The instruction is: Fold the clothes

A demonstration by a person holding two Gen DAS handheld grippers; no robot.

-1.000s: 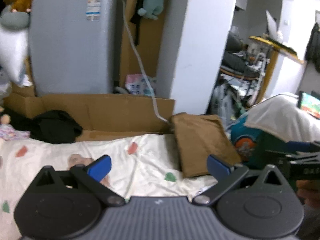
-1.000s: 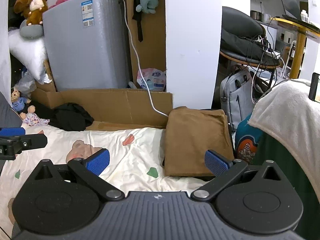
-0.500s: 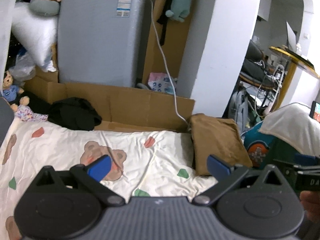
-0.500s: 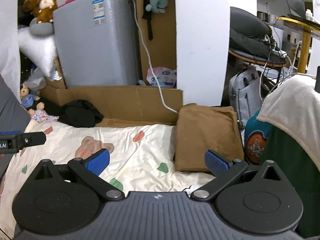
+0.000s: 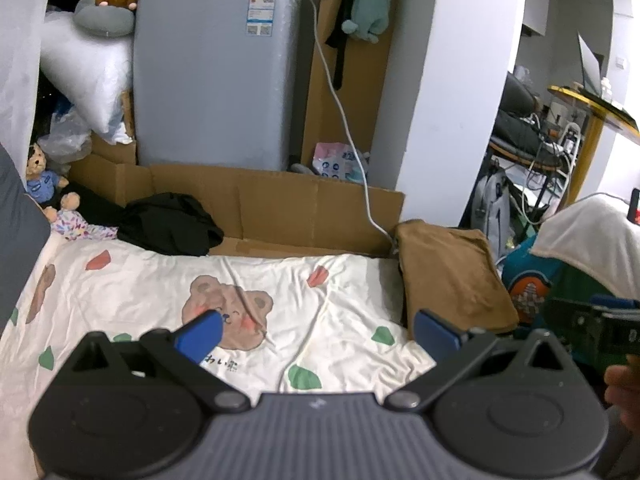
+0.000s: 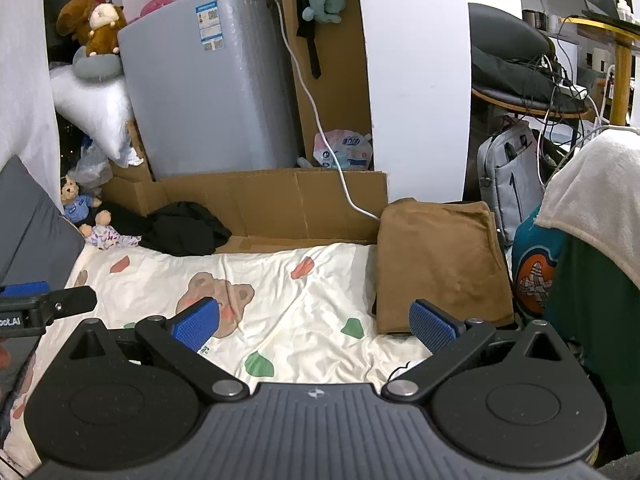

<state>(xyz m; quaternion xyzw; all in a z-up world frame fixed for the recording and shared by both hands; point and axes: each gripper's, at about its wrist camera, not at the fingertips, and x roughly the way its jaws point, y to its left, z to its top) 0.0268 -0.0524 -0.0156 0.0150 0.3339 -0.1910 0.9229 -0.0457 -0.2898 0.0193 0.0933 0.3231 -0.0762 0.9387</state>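
A folded brown garment (image 5: 452, 276) (image 6: 440, 264) lies at the right edge of the bed, on the cream sheet with bear prints (image 5: 240, 300) (image 6: 280, 288). A crumpled black garment (image 5: 168, 224) (image 6: 184, 228) sits at the far side of the bed by the cardboard. My left gripper (image 5: 316, 336) is open above the sheet, holding nothing, its right finger near the brown garment's front corner. My right gripper (image 6: 314, 324) is open too, empty, with its right fingertip just before the brown garment. The left gripper's tip (image 6: 44, 304) shows at the left of the right wrist view.
A flattened cardboard wall (image 5: 280, 208) and a grey washing machine (image 5: 216, 68) stand behind the bed. Soft toys (image 5: 52, 196) lie at the far left. A white blanket over a green thing (image 6: 592, 192) stands right of the bed, with a grey backpack (image 6: 508, 176) behind.
Both views have swung left and pulled back, so more of the sheet and the bear print shows. The brown garment has stayed put. Both grippers stay open.
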